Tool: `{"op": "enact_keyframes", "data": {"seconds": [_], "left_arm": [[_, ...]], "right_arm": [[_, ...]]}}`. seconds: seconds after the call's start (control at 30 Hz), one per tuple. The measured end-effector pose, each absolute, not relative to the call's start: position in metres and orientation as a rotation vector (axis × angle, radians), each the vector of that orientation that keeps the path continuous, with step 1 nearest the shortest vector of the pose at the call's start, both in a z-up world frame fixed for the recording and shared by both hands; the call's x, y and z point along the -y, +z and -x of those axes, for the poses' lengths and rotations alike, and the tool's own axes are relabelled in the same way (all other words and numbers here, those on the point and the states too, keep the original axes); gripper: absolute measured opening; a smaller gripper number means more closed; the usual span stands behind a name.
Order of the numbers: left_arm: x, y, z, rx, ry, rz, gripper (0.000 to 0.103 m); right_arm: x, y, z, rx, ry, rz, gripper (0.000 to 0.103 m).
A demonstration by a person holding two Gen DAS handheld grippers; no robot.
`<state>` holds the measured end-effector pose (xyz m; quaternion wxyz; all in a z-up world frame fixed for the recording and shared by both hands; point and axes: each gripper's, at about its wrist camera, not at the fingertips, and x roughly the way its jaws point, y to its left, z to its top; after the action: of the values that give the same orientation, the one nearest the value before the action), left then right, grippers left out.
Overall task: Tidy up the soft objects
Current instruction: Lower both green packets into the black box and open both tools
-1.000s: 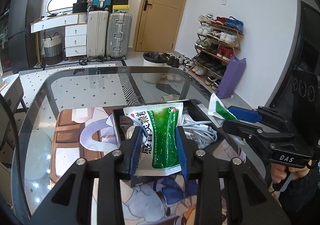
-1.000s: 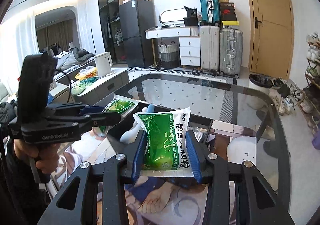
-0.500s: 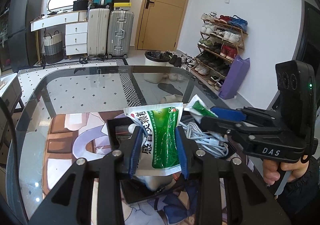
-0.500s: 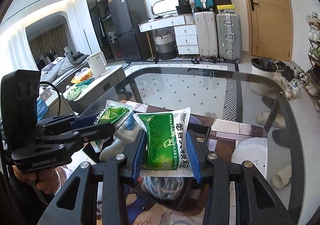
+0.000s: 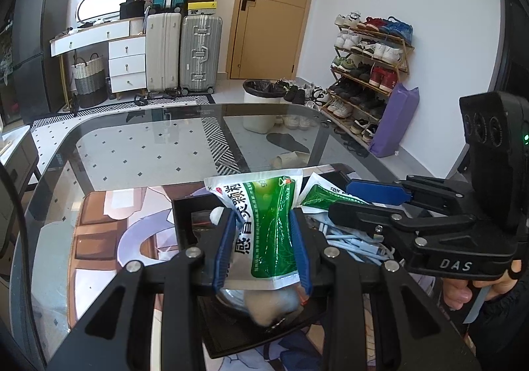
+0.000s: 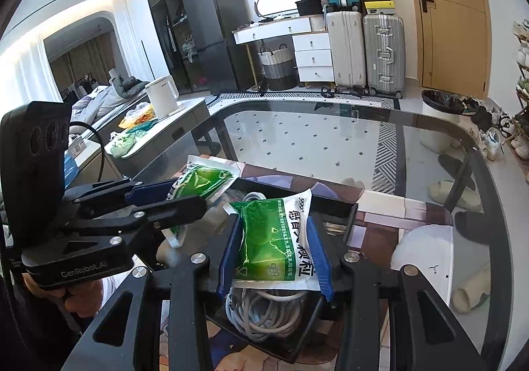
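Note:
My left gripper point(image 5: 263, 250) is shut on a green and white sachet point(image 5: 264, 229) and holds it over the black tray point(image 5: 185, 222). My right gripper point(image 6: 274, 252) is shut on a second green and white sachet point(image 6: 276, 237), also over the tray point(image 6: 350, 215). Each gripper shows in the other's view: the right one point(image 5: 363, 199) with its sachet point(image 5: 319, 194), the left one point(image 6: 172, 202) with its sachet point(image 6: 201, 179). White coiled cables point(image 6: 264, 308) and a pale soft object point(image 5: 271, 305) lie in the tray under the sachets.
The tray sits on a printed mat point(image 5: 99, 239) on a glass table point(image 5: 148, 146). A white round thing point(image 6: 426, 252) shows at the mat's right end. Suitcases point(image 5: 182, 50), drawers, a shoe rack point(image 5: 370, 67) and a bin stand beyond the table.
Both grippers have moved in over the tray with their sachets still held. The right gripper has come closer to the left one, and the tray now lies right beneath both.

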<state>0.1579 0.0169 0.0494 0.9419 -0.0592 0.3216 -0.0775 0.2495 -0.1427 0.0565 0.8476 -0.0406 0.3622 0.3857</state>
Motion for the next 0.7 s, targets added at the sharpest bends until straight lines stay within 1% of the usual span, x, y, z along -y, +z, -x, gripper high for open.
{"op": "enact_keyframes", "data": {"seconds": [0.33,0.47,0.5,0.53,0.57,0.67,0.7], "left_arm": [[-0.015,0.048,-0.160,-0.653,-0.152,0.115,0.032],[-0.014,0.048,-0.160,-0.649,-0.149,0.103,0.032],[-0.013,0.048,-0.160,-0.649,-0.149,0.100,0.032],[-0.012,0.048,-0.160,-0.649,-0.147,0.098,0.032],[-0.012,0.048,-0.159,-0.649,-0.147,0.097,0.032],[-0.011,0.048,-0.159,-0.649,-0.148,0.093,0.032],[-0.011,0.048,-0.159,-0.649,-0.149,0.091,0.032]], "right_arm": [[0.127,0.052,-0.245,-0.796,0.803,0.113,0.040],[0.121,0.053,-0.241,-0.772,0.790,0.175,0.041],[0.120,0.053,-0.241,-0.769,0.789,0.188,0.042],[0.120,0.054,-0.239,-0.758,0.779,0.207,0.049],[0.120,0.054,-0.239,-0.752,0.773,0.214,0.051],[0.126,0.057,-0.235,-0.731,0.773,0.219,0.054],[0.129,0.059,-0.232,-0.720,0.765,0.224,0.060]]}}
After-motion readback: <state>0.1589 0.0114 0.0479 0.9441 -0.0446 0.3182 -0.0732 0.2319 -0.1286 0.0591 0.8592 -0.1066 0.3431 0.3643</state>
